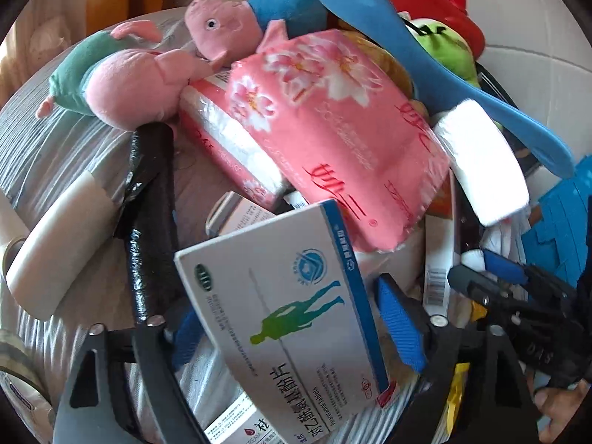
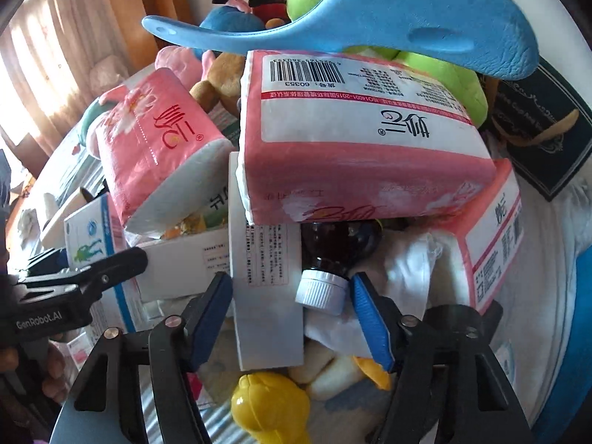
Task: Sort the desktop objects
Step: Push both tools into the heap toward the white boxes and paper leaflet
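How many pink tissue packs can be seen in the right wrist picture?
3. One pink tissue pack leans at the left, one lies in the middle under the blue scoop, one stands at the right. The pile may hide more.

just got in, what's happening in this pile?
A person is sorting a heap of clutter with two hand-held tools. The left tool straddles a white medicine box; contact is unclear. The right tool brackets a brown bottle's white cap and a white carton, without gripping. Pink tissue packs and a blue spoon lie on top.
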The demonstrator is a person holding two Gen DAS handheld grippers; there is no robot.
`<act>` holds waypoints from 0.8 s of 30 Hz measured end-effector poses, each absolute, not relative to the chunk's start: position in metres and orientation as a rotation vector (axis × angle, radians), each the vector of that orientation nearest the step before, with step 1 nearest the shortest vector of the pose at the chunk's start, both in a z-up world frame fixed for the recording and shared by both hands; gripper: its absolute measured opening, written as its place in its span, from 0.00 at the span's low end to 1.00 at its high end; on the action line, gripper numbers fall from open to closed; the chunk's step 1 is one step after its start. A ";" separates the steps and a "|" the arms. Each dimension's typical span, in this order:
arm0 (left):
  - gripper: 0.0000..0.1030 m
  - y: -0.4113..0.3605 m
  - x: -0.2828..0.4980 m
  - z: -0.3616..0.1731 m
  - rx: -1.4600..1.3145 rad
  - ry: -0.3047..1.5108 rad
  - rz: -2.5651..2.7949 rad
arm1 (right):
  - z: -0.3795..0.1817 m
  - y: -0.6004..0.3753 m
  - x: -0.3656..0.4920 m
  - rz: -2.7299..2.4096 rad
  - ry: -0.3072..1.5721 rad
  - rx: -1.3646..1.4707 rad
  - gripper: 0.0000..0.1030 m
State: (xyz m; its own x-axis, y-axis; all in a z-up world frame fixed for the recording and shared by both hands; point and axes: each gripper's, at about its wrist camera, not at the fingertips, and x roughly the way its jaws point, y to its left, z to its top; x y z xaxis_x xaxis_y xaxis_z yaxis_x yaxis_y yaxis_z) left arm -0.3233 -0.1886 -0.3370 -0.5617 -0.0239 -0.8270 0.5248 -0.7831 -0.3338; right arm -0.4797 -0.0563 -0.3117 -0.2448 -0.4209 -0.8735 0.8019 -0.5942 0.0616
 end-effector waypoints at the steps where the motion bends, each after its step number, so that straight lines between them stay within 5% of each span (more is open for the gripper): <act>1: 0.70 -0.185 -0.319 -0.337 1.266 0.781 -2.403 | -0.309 -0.053 -0.478 -1.931 0.509 1.174 0.58; 4: 0.64 -0.178 -0.304 -0.335 1.277 0.718 -2.458 | -0.302 -0.043 -0.478 -1.963 0.473 1.189 0.28; 7: 0.54 -0.175 -0.292 -0.333 1.269 0.691 -2.500 | -0.304 -0.035 -0.481 -1.963 0.449 1.246 0.25; 10: 0.53 -0.176 -0.287 -0.333 1.286 0.662 -2.513 | -0.313 -0.033 -0.479 -1.961 0.448 1.295 0.30; 12: 0.53 -0.175 -0.282 -0.335 1.292 0.653 -2.508 | -0.313 -0.030 -0.477 -1.976 0.407 1.293 0.63; 14: 0.53 -0.176 -0.277 -0.337 1.284 0.699 -2.484 | -0.310 -0.033 -0.470 -1.984 0.405 1.256 0.80; 24: 0.61 -0.191 -0.298 -0.338 1.344 0.728 -2.451 | -0.334 -0.065 -0.474 -1.915 0.463 1.351 0.65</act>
